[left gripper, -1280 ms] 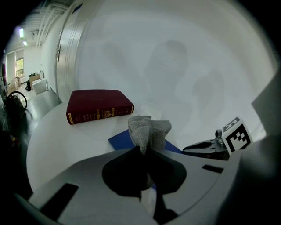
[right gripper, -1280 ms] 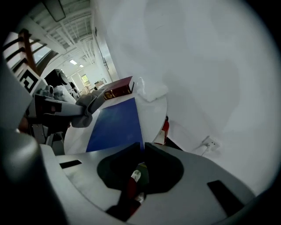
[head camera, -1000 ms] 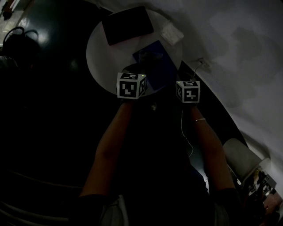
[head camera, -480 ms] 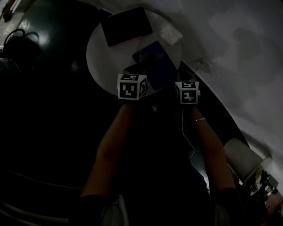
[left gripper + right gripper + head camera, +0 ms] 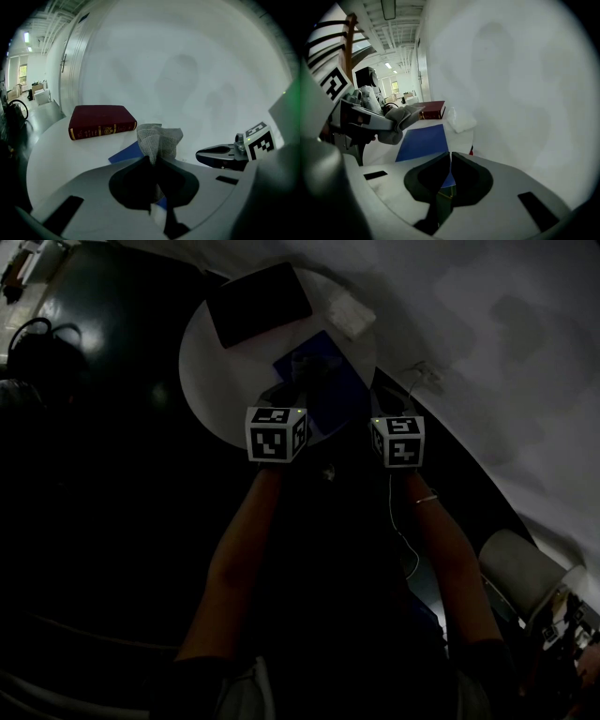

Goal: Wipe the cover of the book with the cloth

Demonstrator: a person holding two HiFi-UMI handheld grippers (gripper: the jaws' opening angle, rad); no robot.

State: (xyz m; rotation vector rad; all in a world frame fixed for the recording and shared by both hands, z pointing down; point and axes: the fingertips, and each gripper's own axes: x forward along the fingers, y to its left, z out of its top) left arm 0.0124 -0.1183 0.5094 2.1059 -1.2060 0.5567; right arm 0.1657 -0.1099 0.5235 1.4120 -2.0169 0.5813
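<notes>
Lying flat near the middle of the round white table [image 5: 211, 381], the blue book [image 5: 423, 142] is the one getting the attention, its plain cover facing up and fully exposed. Right above its near half hangs the cloth [image 5: 158, 140], a grey woven wad bunched up and sticking out past the tips of the left gripper [image 5: 152, 161], whose jaws are clenched tight on it. From the left gripper view I can't tell whether the wad is touching the cover or hovering just over it.

Over to the right gripper [image 5: 450, 161]: jaws pinched together on the book's near edge, blue cover running away from the tips. That reads as an anchor, I'd say, pinning the book so it won't skate across the smooth tabletop once the cloth drags over it. The two tools sit near each other, one on each side of the book.

Further back, a thick red book [image 5: 101, 123] with gilt lettering on its spine rests on the table's far side, well apart from the action, and a white crumpled bundle [image 5: 461, 121] lies just beyond the blue book's far corner. Both are out of the wiping path.
</notes>
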